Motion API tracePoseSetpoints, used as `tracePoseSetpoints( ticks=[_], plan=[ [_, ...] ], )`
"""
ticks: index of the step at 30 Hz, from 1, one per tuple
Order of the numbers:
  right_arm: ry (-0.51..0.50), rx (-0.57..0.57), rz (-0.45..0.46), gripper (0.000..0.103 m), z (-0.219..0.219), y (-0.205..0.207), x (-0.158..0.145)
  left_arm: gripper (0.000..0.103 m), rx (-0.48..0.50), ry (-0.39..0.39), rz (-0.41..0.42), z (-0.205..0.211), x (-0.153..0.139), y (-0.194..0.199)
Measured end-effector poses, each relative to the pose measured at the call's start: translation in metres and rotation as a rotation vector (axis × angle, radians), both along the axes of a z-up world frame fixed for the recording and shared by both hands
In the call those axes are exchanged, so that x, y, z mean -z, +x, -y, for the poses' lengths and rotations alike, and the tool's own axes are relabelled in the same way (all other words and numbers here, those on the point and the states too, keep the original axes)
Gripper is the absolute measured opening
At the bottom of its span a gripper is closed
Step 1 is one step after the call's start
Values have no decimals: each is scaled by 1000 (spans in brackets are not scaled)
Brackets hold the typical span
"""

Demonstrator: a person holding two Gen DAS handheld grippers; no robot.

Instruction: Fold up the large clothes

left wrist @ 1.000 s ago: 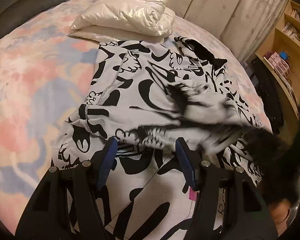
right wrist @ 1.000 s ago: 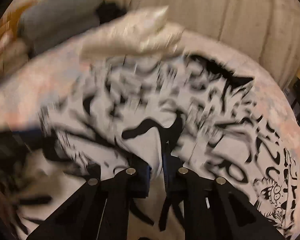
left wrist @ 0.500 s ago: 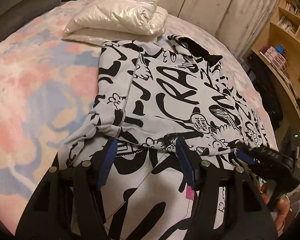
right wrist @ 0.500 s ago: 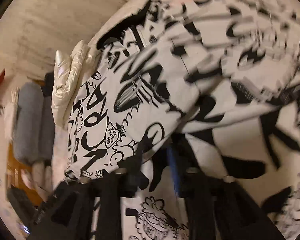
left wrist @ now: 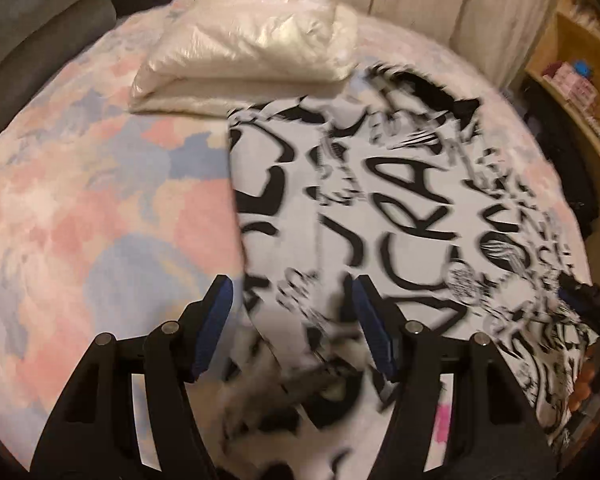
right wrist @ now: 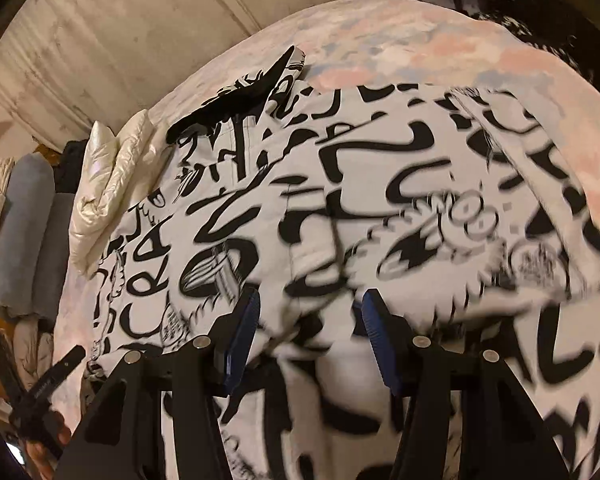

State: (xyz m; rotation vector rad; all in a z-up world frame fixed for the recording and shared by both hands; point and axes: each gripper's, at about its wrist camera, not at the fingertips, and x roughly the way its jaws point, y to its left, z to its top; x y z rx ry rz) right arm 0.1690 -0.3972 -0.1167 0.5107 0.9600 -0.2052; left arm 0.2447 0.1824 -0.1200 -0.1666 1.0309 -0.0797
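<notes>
Left wrist view: the black-and-white printed garment (left wrist: 380,216) lies spread on the pastel bedspread (left wrist: 92,208), its far end just beside a folded cream jacket (left wrist: 252,36). The left gripper (left wrist: 292,320) stands with jaws apart over the garment's near left edge, clamping nothing.

Right wrist view: the right gripper (right wrist: 308,332) has just been opening; cloth (right wrist: 340,208) lies between the blue pads (right wrist: 244,328) but is not pinched. A folded layer rests across the body.

Assessment: the fabric appears soft, limp and fairly thick, light to lift yet prone to sagging and sliding. Best purchase is judged to be at hem corners or seamed edges, both layers together.
</notes>
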Motion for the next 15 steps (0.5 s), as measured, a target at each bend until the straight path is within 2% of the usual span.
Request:
tracePoseSetpoints(
  ticks=[4, 10, 11, 12, 13, 15],
  plan=[
    [32, -78, -27, 54, 16, 35, 11, 60, -19, -8, -103, -6, 24, 43],
    [136, -199, -87, 53, 19, 101, 56, 64, -23, -55, -214, -8, 52, 86],
    [135, -211, -72, 48, 19, 106, 60, 64, -31, -63, -216, -8, 54, 90],
    [120, -218, -59, 31, 17, 108, 62, 60, -39, -65, -210, -9, 53, 92],
    [98, -241, -42, 29, 12, 112, 62, 40, -48, -63, -181, -9, 49, 93],
    [24, -259, -2, 24, 2, 116, 55, 27, -81, -47, -132, -10, 41, 91]
  ],
)
